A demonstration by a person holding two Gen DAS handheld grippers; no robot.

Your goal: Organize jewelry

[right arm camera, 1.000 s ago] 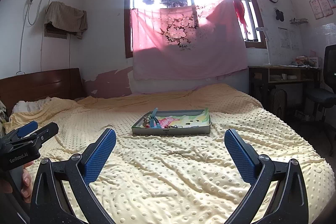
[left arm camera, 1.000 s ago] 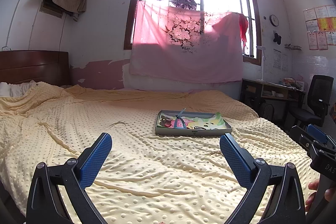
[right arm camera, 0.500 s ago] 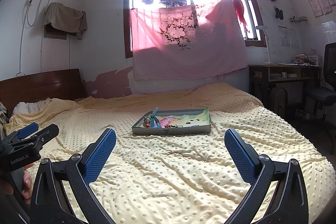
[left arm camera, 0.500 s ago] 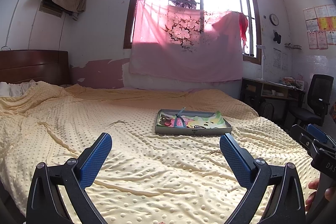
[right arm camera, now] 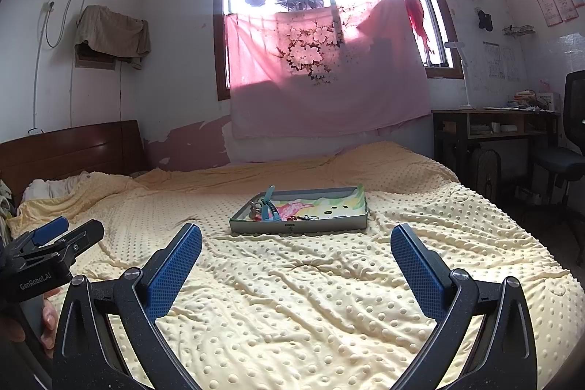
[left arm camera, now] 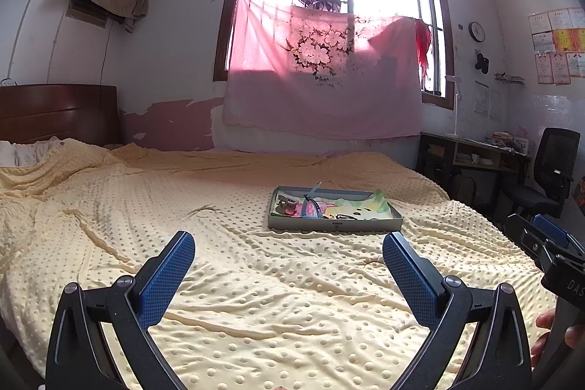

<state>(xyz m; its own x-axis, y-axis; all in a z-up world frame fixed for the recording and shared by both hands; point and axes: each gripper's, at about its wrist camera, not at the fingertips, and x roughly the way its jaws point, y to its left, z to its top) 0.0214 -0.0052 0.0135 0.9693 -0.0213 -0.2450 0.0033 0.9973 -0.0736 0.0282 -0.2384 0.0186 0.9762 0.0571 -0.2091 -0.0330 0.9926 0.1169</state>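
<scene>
Jewelry (left arm camera: 310,209) lies in a grey tray (left arm camera: 334,225) on the bed (left arm camera: 256,280); left tongs (left arm camera: 289,260) and right tongs (right arm camera: 296,254) hover spread wide, empty.

A wide bed (left arm camera: 256,280) fills the room, covered by a pale yellow blanket (right arm camera: 310,298) with raised dots, rumpled into shallow folds. On the blanket, toward the far side and right of the middle, lies 1 shallow grey tray (left arm camera: 334,225) with a colourful lining, holding a blue band and a few small pieces too small to make out. At the head end, by the dark wooden headboard (left arm camera: 55,112), white bedding (left arm camera: 22,152) shows from under the blanket.
</scene>
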